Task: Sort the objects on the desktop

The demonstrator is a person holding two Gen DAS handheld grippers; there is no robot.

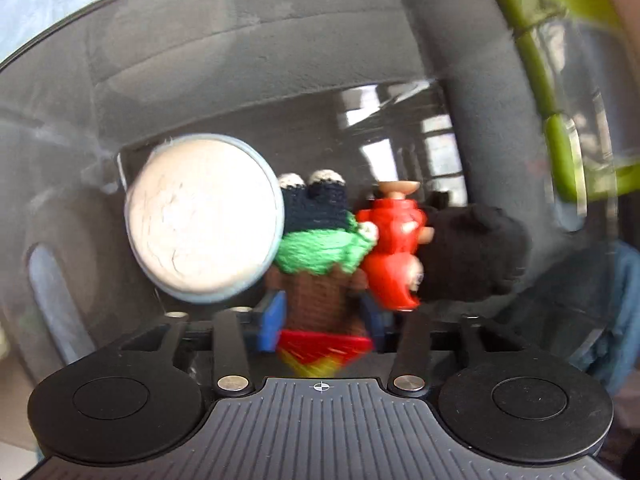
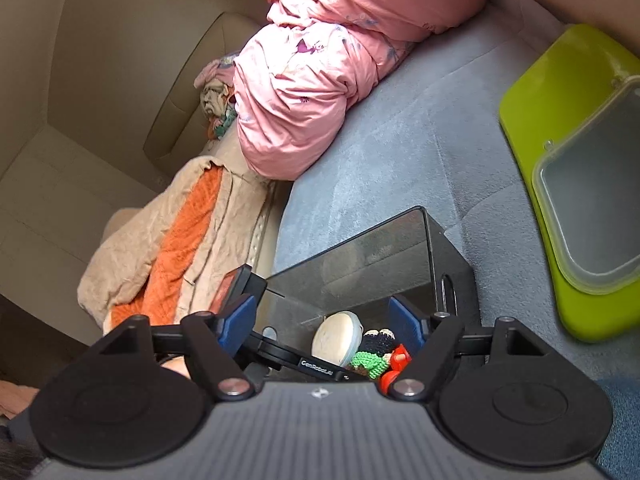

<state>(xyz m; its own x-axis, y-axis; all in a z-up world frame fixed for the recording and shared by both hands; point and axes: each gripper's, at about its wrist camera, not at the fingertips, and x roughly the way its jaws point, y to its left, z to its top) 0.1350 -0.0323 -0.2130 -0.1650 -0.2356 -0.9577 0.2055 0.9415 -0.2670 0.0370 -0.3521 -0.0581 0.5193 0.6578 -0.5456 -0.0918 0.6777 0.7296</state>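
My left gripper (image 1: 320, 316) pinches the brown, green and navy crocheted doll (image 1: 320, 256) inside the smoky clear plastic bin (image 2: 360, 256), beside the round white compact (image 1: 202, 216), grouping small items together. My right gripper (image 2: 320, 320) hangs wide above, empty.

Crocheted doll (image 1: 320, 256): woolly yarn, rough and matt. Red figure (image 1: 394, 248): glossy, smooth plastic. Round tin (image 1: 202, 218): chalky matt white face is noted. Dark box (image 2: 400, 256): smooth, reflective smoked walls. Bed cover (image 2: 400, 152): grey, napped cloth. Green tray (image 2: 532, 120): smooth plastic. Pink quilt (image 2: 320, 60): soft, creased fabric.
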